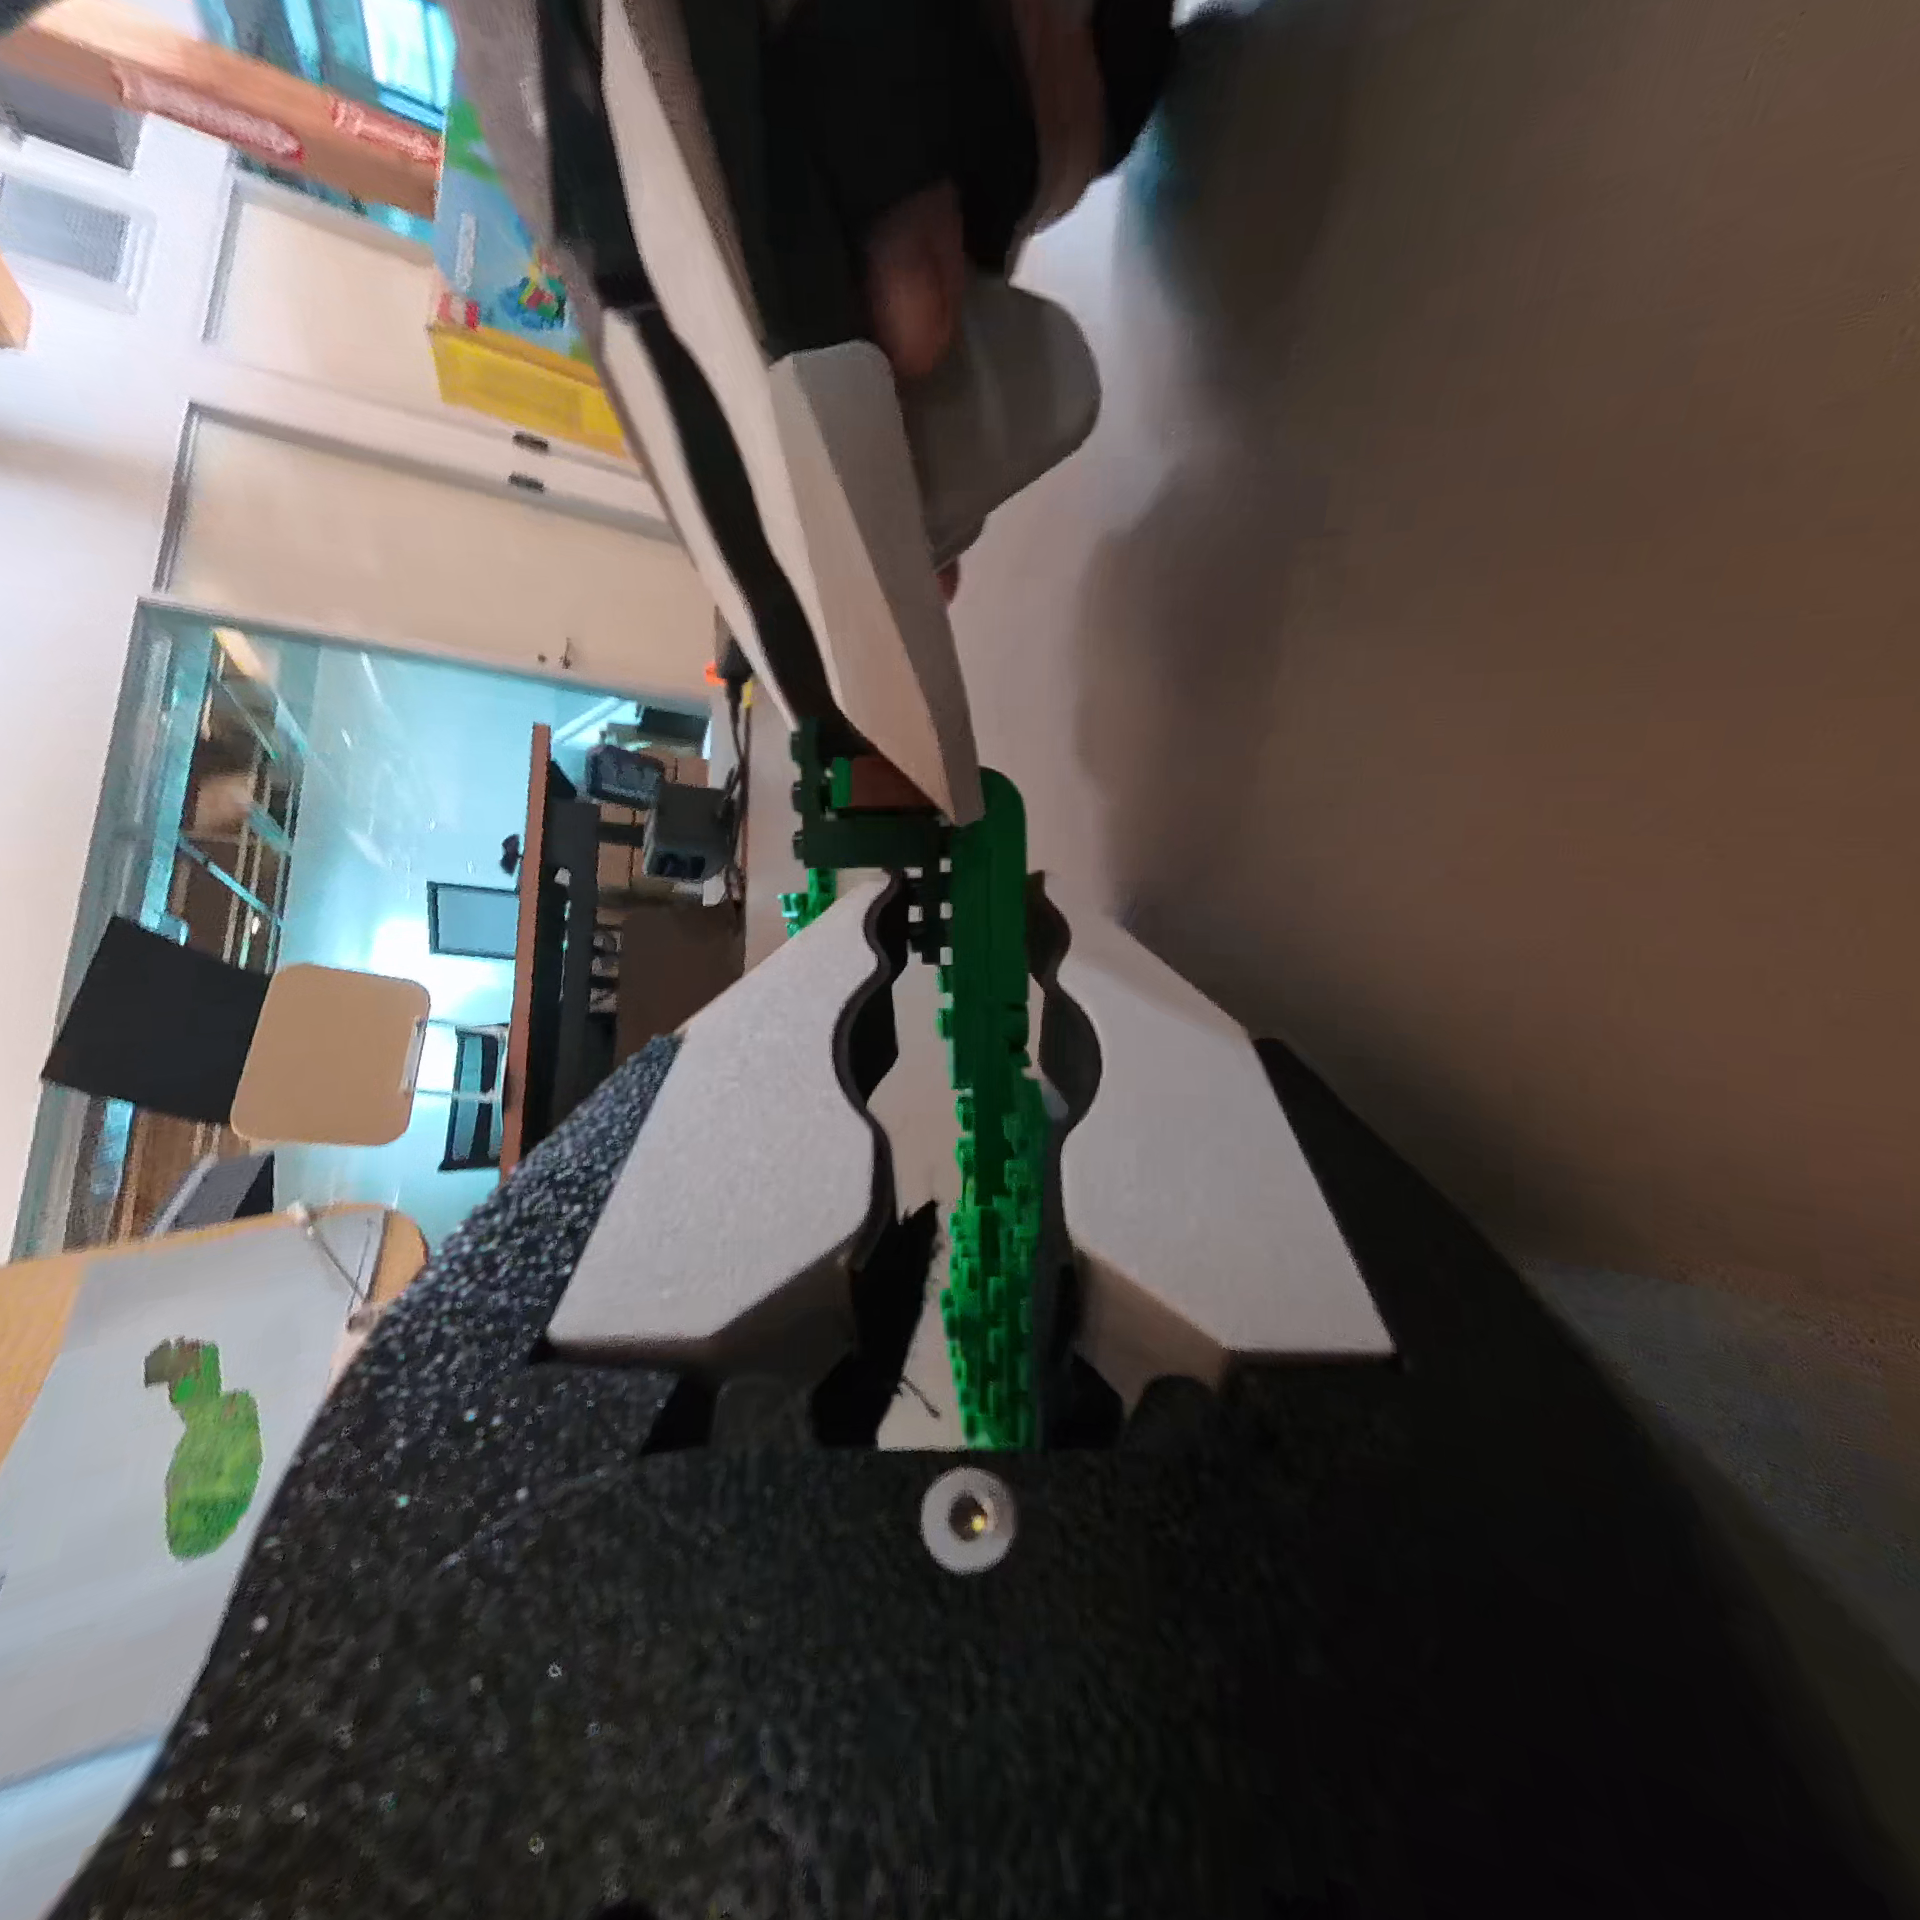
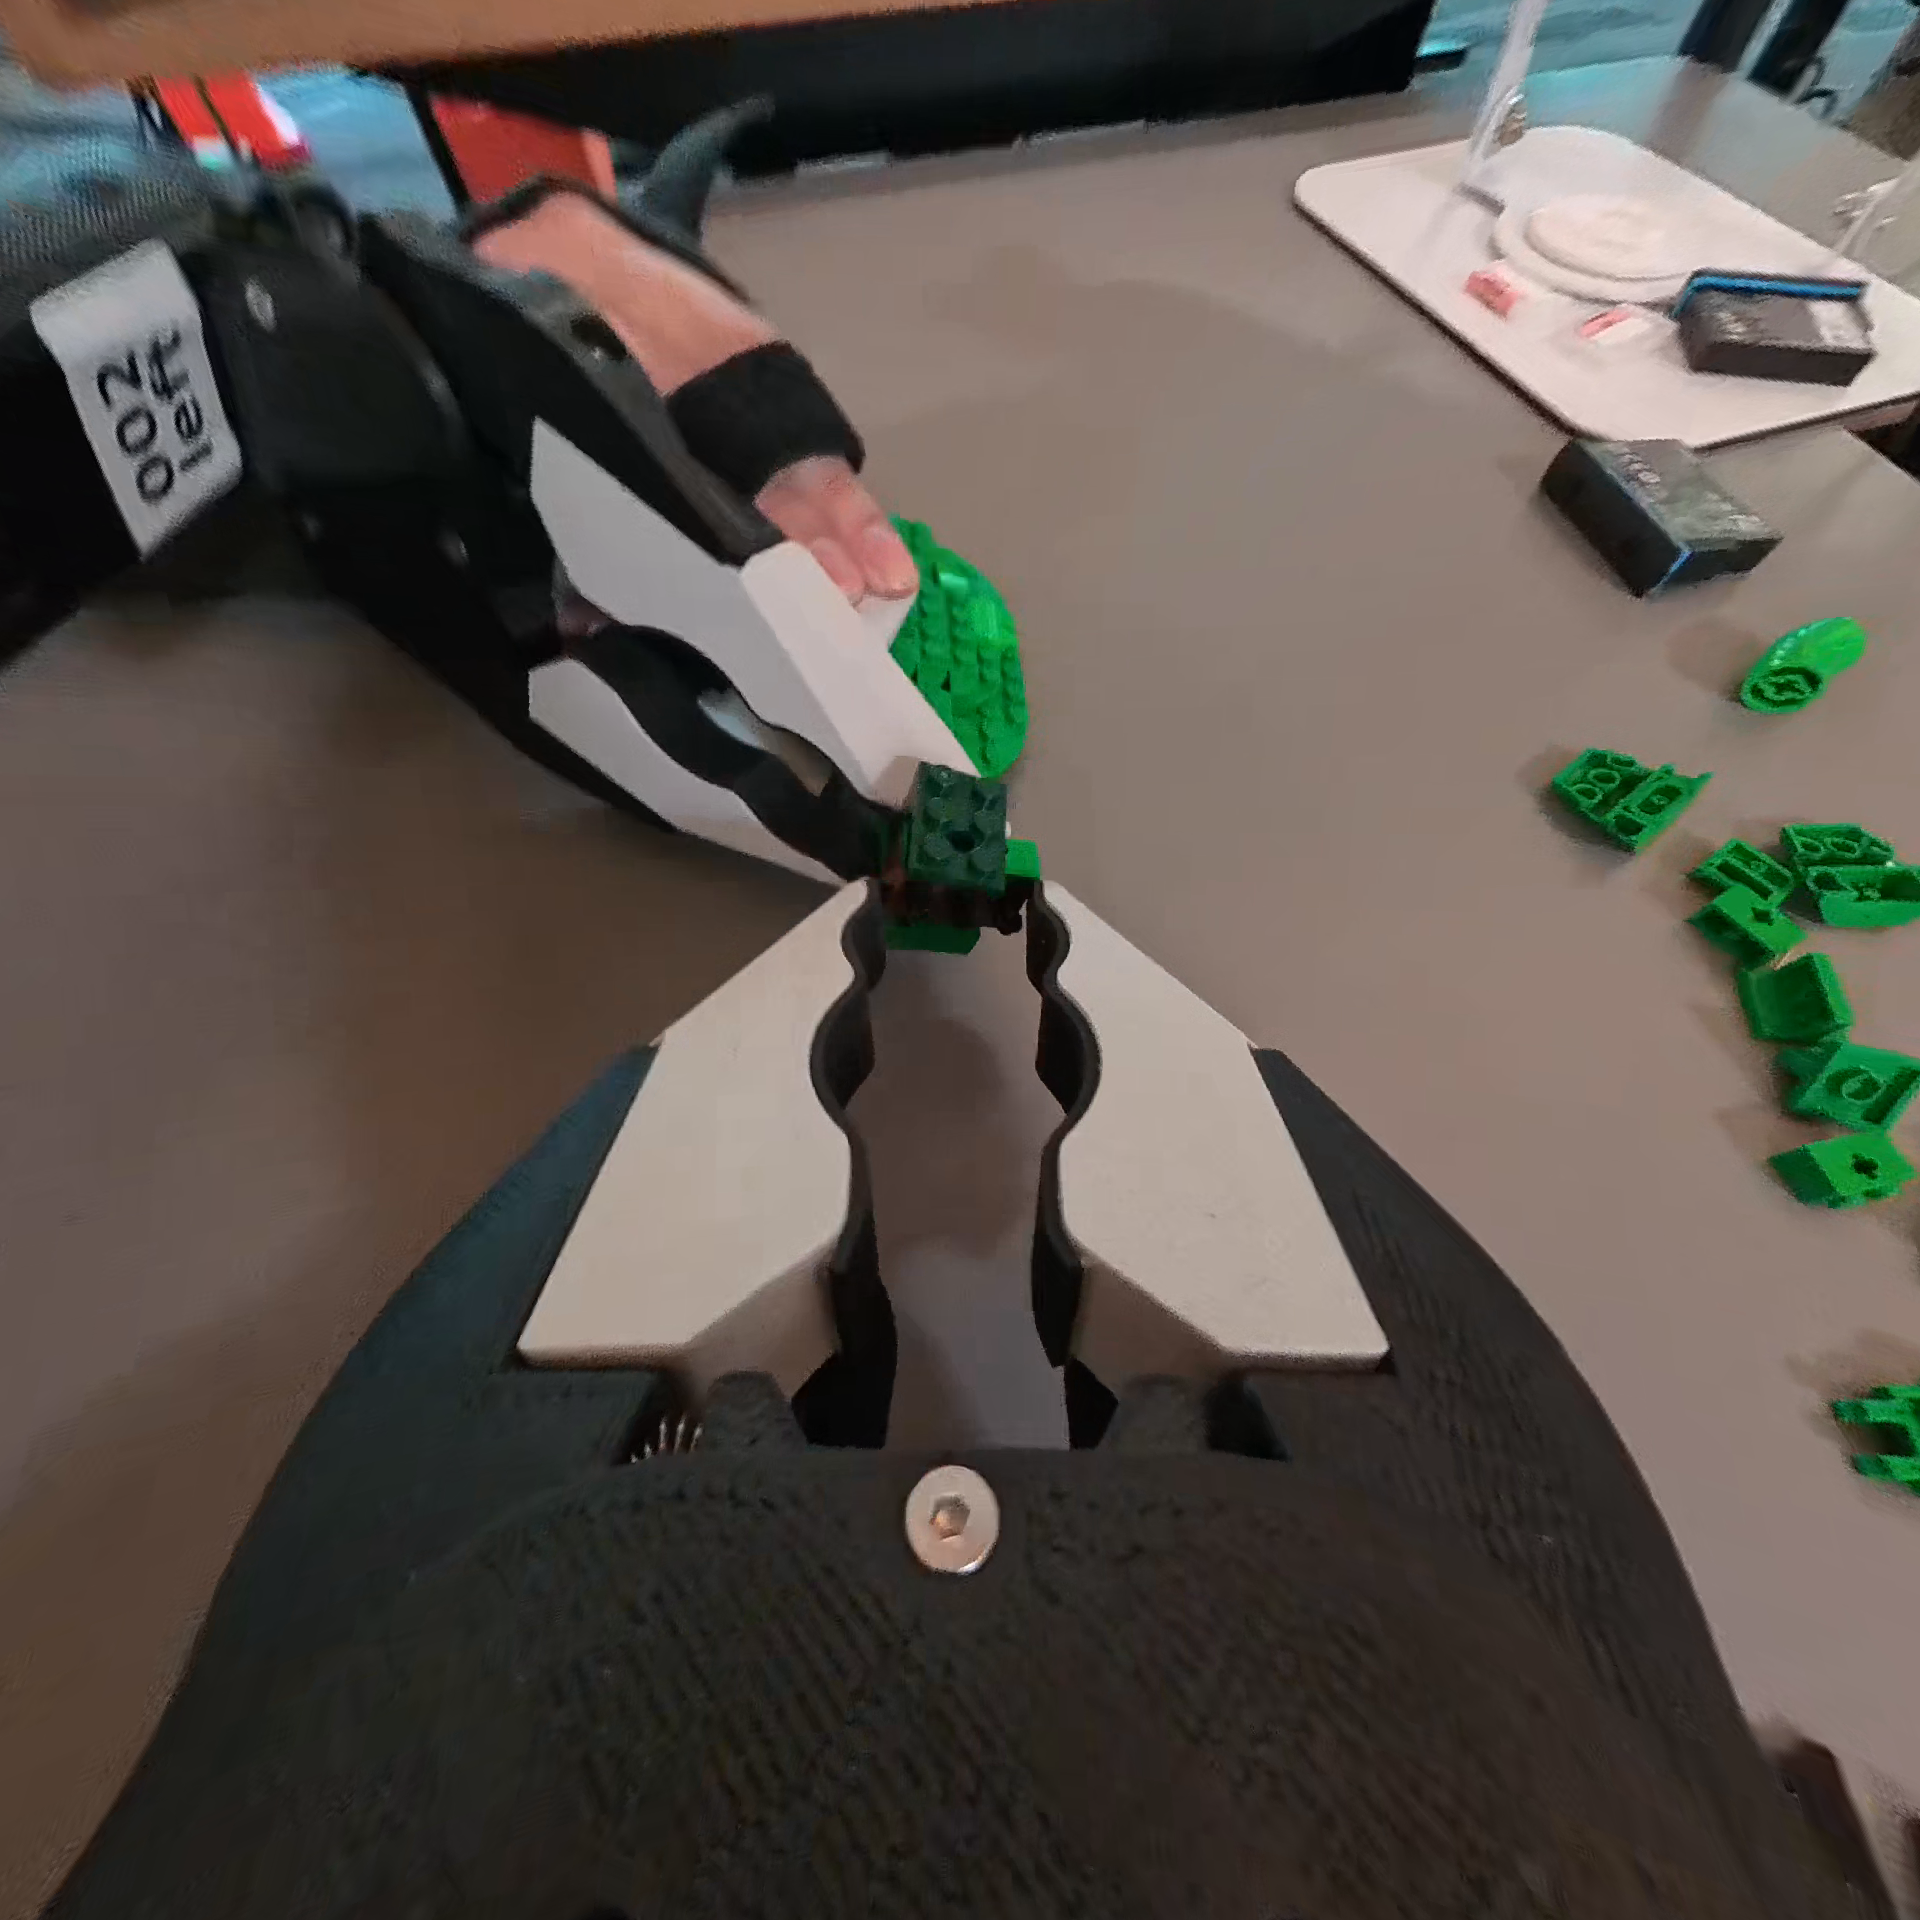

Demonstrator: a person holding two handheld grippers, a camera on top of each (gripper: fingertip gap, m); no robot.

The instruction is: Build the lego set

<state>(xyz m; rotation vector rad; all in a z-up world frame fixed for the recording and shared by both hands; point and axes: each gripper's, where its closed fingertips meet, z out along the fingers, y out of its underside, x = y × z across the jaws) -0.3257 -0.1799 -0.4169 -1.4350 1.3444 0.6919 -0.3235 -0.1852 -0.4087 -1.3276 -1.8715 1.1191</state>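
Observation:
My left gripper (image 1: 956, 904) is shut on a bright green studded plate (image 1: 992, 1143), held edge-on between its fingers. In the right wrist view the left gripper (image 2: 883, 821) reaches in from the left, with the green plate (image 2: 966, 665) behind its upper finger. My right gripper (image 2: 951, 899) is shut at its tips on a small dark green and brown brick assembly (image 2: 951, 842), which is pressed against the end of the plate. In the left wrist view the right gripper (image 1: 894, 769) comes down from above with the dark green assembly (image 1: 831, 821).
Several loose bright green bricks (image 2: 1808, 997) lie on the grey table (image 2: 1247, 520) at the right. A dark box (image 2: 1652, 520) and a white tray (image 2: 1403, 239) with small items stand at the far right. A white sheet with a green picture (image 1: 156, 1455) shows at the left. My two grippers' fingertips are within a few centimetres of each other.

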